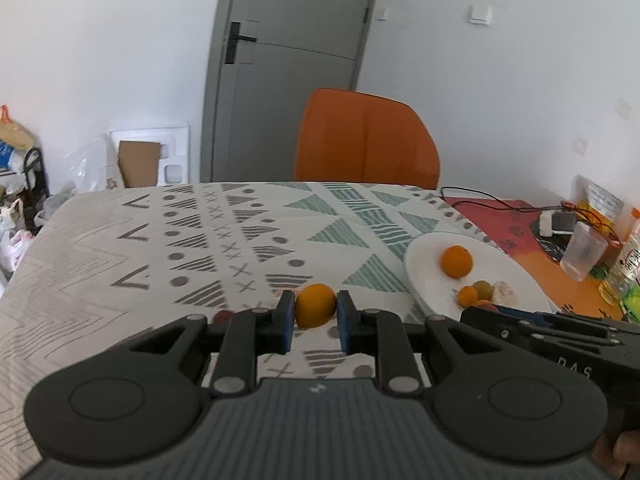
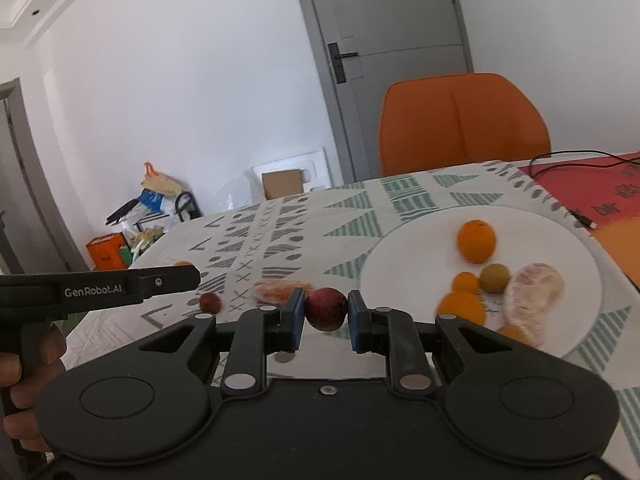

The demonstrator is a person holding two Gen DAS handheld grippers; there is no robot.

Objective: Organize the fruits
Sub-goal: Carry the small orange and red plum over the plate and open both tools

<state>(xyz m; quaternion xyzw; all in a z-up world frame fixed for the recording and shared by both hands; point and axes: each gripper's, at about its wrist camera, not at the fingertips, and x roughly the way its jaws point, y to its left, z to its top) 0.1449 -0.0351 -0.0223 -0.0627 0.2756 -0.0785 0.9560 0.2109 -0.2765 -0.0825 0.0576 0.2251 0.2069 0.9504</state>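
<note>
"GenRobot.AI" stands in white on the black left gripper (image 2: 176,276) body at nine o'clock; "DAS" shows on the right gripper (image 1: 490,308) at three o'clock.

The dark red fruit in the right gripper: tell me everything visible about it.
The dark red fruit is small, round and glossy, deep red with fine pale speckles and a darker underside. It sits between the blue pads of the right gripper, held above the patterned tablecloth, left of the white plate. Only the pads touch it.

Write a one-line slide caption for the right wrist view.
Right gripper holds a red fruit beside a white plate of oranges.
</note>
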